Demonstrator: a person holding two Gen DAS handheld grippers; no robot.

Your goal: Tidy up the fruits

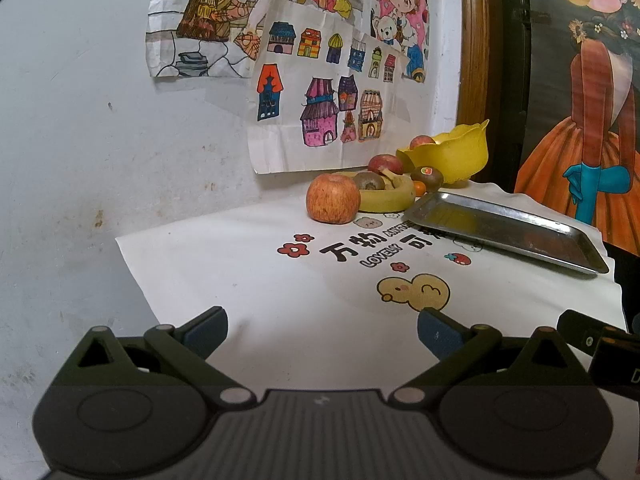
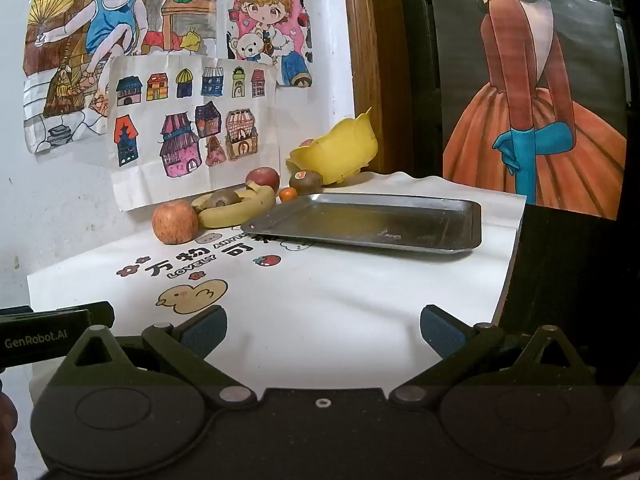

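Both hand-held grippers, left [image 1: 322, 330] and right [image 2: 323, 330], spread wide, empty; the apple [image 2: 175, 222] at 11 o'clock is best approached level, toward the tray [image 2: 460, 240].

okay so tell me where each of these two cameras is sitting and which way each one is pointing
Left wrist: on the left gripper, low over the tablecloth, facing the wall drawings and the apple; its open fingers show, with the other gripper's edge at right.
Right wrist: on the right gripper, facing the metal tray; open fingers show, the left gripper at left.
Shared: apple, banana, yellow bowl, tray.
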